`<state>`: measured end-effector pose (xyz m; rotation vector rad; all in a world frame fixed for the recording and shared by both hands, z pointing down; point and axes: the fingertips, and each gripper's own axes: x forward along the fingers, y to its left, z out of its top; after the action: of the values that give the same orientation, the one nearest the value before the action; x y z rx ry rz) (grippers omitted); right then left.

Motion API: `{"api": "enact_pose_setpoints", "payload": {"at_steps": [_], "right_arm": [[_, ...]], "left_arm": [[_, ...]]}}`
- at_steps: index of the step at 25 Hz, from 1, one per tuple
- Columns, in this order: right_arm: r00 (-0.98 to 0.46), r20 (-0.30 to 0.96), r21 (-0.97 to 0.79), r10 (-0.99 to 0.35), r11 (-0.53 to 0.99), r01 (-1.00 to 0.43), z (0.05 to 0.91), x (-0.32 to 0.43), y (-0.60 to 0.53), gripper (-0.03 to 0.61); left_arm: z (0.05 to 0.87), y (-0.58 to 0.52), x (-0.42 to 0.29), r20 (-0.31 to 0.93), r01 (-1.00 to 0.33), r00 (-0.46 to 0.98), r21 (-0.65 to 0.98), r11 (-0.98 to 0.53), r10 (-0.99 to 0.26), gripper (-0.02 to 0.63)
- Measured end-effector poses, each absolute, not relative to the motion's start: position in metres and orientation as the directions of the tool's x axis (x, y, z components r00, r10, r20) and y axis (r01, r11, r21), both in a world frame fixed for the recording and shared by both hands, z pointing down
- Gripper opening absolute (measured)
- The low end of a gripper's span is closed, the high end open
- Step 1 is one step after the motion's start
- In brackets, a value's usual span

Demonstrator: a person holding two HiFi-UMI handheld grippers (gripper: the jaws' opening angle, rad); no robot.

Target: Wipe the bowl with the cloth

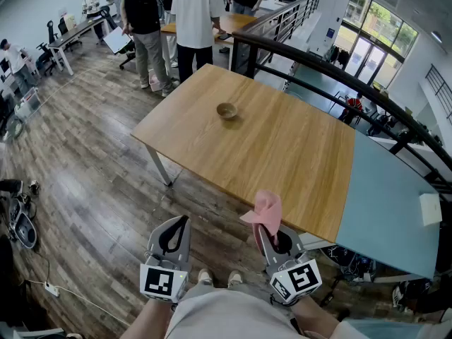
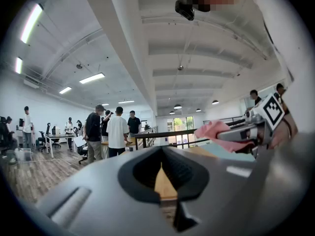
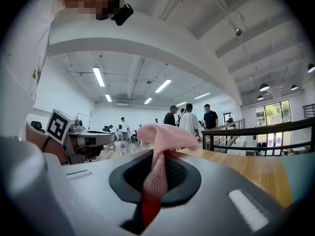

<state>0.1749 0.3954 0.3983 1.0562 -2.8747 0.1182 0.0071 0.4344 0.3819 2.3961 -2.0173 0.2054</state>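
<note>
Nearest, at 6 o'clock in the head view, the left gripper (image 1: pixel 182 224) has its jaws pressed together and empty. Just beside it, at 5 o'clock, the right gripper (image 1: pixel 265 233) has its jaws pinching a pink cloth (image 1: pixel 267 207), whose bunched top flops over the tips. The bowl (image 1: pixel 227 111) stands alone on the wooden counter (image 1: pixel 296 161) toward 12 o'clock, well apart from both grippers. It looks empty, though it is too small to be sure. People (image 1: pixel 176 20) stand beyond at 11 o'clock.

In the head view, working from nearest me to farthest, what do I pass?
The left gripper and right gripper side by side → pink cloth in the right jaws → wooden table → bowl → group of standing people.
</note>
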Motion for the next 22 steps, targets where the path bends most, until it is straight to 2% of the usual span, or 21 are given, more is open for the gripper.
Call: {"api": "enact_pose_setpoints", "payload": {"at_steps": [22], "right_arm": [[-0.733, 0.098, -0.082, -0.673, 0.728, -0.68, 0.414, 0.195, 0.381, 0.015]], "left_arm": [[0.391, 0.427, 0.021, 0.104, -0.978, 0.151, -0.13, -0.164, -0.983, 0.002]]}}
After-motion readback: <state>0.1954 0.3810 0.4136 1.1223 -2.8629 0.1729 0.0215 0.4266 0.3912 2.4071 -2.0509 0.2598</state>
